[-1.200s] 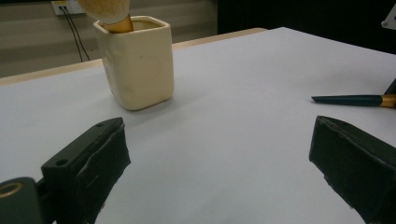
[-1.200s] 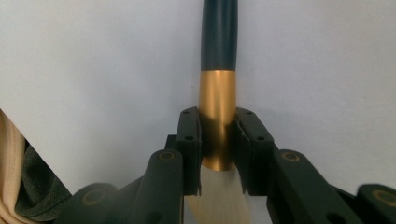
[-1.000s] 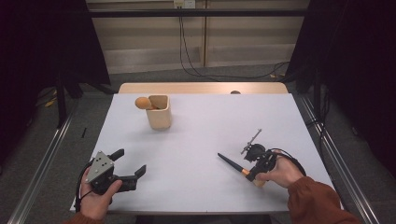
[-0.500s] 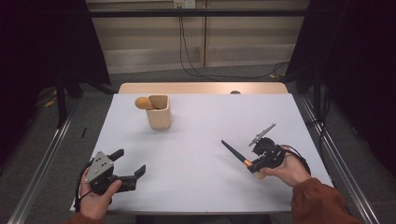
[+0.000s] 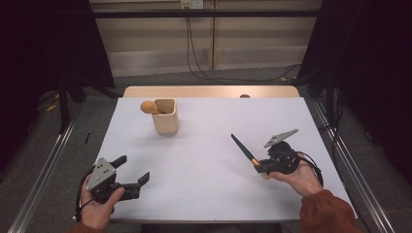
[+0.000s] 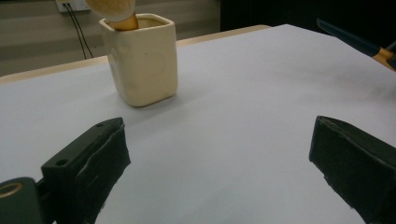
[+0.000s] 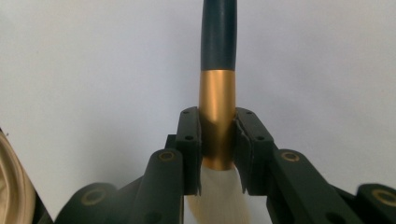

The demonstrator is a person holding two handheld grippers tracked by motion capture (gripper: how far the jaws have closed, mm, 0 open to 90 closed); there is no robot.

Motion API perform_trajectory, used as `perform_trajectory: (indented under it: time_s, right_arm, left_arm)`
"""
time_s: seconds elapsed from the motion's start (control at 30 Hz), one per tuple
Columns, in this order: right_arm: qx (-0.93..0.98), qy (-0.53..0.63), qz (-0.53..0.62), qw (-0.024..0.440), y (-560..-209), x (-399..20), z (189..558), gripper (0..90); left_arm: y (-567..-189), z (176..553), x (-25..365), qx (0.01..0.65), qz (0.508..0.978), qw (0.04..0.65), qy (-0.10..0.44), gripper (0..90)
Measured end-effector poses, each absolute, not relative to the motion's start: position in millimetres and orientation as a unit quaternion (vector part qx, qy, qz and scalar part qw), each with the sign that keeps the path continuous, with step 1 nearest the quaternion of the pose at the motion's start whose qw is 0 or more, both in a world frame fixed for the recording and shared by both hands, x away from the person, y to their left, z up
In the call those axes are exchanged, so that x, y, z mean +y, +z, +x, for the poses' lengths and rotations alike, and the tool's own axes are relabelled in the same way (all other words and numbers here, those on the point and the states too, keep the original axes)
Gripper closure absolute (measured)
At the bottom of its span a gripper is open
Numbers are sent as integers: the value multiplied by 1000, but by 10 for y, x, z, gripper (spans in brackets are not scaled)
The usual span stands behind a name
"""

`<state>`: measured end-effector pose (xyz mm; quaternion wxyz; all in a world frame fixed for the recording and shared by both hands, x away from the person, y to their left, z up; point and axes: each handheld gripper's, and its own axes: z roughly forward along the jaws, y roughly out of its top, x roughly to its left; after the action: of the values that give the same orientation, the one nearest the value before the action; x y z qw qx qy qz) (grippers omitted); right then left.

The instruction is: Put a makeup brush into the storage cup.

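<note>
Slim dark-handled makeup brush with gold ferrule and pale bristles (image 5: 245,151) clamped at the ferrule in right gripper (image 5: 262,166) jaws, raised over the white counter (image 5: 204,174). Not yet in the cream square ceramic cup (image 5: 165,117), already holding another brush (image 5: 148,107). Left gripper (image 5: 132,178) jaws apart, idle near the front edge. Wide bare stretch between.

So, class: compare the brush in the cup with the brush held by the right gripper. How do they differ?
The brush in the cup stands bristles up, leaning out of the cream cup, touched by neither gripper. The held brush is clamped at its gold collar by the right gripper, dark handle slanting up above the table. Both have pale, rounded bristle heads.
</note>
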<state>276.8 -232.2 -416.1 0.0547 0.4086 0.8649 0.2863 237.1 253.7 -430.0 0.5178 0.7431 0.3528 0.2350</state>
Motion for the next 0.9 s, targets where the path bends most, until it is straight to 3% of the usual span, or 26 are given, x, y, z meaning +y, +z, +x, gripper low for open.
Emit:
perform_trajectory:
  time_s: [0.2, 0.6, 0.9]
  right_arm:
    - [850, 337, 402, 47, -4168, -2330, 2771, 734]
    - [825, 424, 364, 88, -4122, -2266, 2726, 734]
    - [832, 446, 322, 72, -4109, -2148, 2732, 734]
  left_arm:
    - [-4274, 2355, 2539, 352, 742, 520, 234, 44]
    - [-4170, 2346, 2435, 317, 758, 526, 219, 43]
    - [-4117, 2382, 2289, 293, 770, 530, 201, 37]
